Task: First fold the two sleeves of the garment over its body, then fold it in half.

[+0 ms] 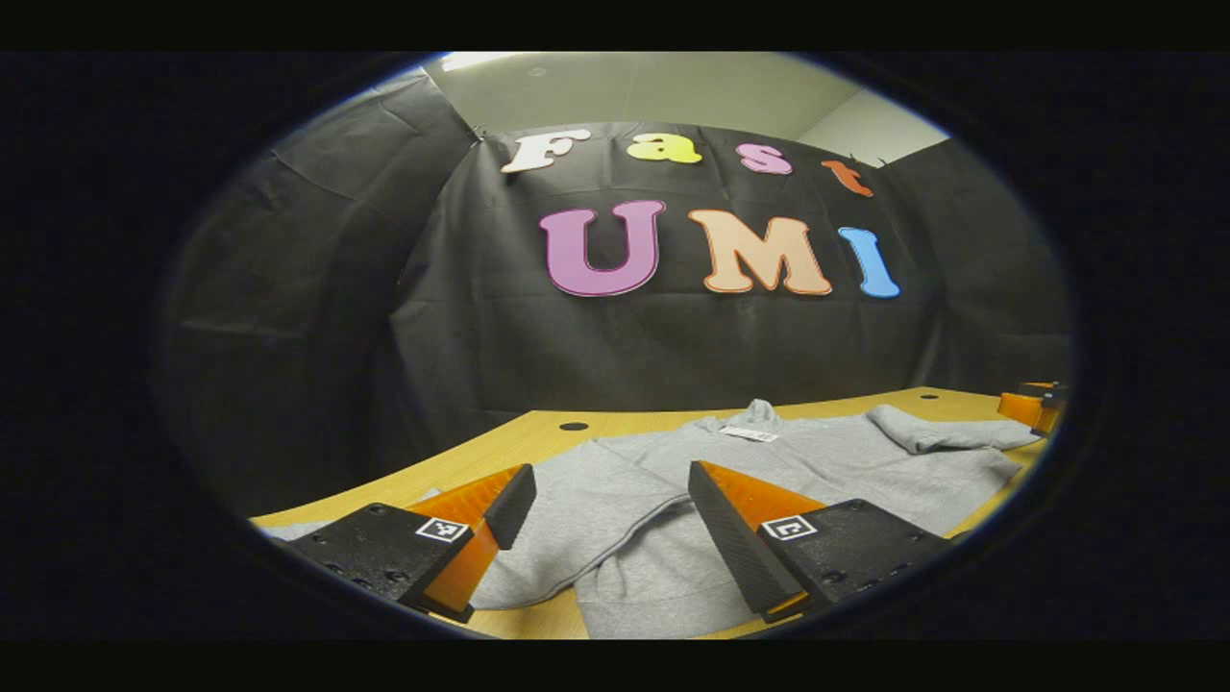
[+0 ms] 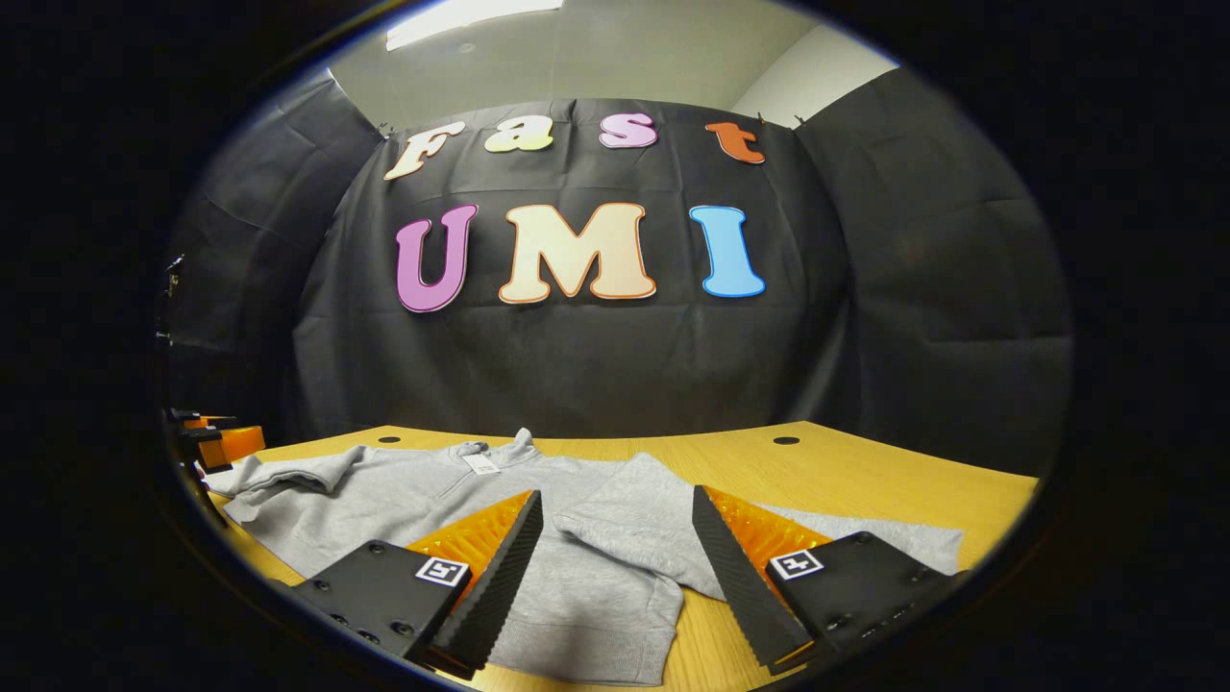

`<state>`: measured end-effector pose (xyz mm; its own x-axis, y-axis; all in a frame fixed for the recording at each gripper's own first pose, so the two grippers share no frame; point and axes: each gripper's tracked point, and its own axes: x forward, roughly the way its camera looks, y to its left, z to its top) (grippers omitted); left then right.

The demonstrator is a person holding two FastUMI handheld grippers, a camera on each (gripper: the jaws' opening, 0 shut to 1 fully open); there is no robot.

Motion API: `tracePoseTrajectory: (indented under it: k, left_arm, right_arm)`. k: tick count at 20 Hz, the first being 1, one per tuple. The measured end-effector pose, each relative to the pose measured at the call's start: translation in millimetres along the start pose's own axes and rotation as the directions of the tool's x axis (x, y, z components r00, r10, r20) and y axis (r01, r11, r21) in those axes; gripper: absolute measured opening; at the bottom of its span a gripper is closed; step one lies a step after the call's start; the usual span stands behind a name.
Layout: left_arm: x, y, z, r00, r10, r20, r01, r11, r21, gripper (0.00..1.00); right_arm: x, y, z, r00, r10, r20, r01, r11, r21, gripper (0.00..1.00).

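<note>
I have the grey garment (image 1: 769, 461) lying flat on the wooden bench (image 2: 865, 481), collar toward the booth wall, hem toward me. Both sleeves still lie spread out to the sides, so I judge no fold is made yet.

My left tool (image 1: 610, 524) hangs just above the cloth with its jaws spread wide and nothing between them; the near sleeve (image 1: 577, 538) runs under the gap. My right tool (image 2: 615, 548) is likewise released and empty, poised over the other sleeve (image 2: 634, 538), whose cuff end trails off toward the bench edge.

To do the sleeve fold well, I would lower one tool until a finger slides under a single layer near the cuff, pinch only the sleeve and not the body beneath, then lift just enough to clear the cloth and carry it across the chest. Laying it down flat, without twist, should keep the later half-fold tidy. I would take care not to drag the whole garment along.
</note>
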<state>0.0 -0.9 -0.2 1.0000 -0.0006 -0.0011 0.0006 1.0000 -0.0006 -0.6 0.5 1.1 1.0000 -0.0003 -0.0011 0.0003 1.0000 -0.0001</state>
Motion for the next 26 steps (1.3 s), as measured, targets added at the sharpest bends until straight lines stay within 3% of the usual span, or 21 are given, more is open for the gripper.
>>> tracePoseTrajectory:
  k: [15, 18, 26]
  left_arm:
    - [-0.3, -0.7, -0.1, 1.0, -0.004, 0.0, 0.004, 1.0, 0.0, 0.94]
    - [-0.3, -0.7, -1.0, 1.0, -0.005, 0.0, 0.005, 1.0, -0.001, 0.94]
    - [0.1, -0.9, -0.1, 1.0, -0.008, 0.001, 0.008, 1.0, 0.0, 0.94]
  right_arm:
    - [5.6, -13.4, -4.4, 0.999, -0.012, -0.038, 0.012, 1.0, 0.002, 0.97]
    - [1.5, -33.1, -4.3, 0.997, -0.04, -0.066, 0.039, 0.999, -0.019, 0.98]
    - [-15.1, -123.1, 18.2, 0.971, -0.197, -0.139, 0.178, 0.974, -0.14, 0.98]
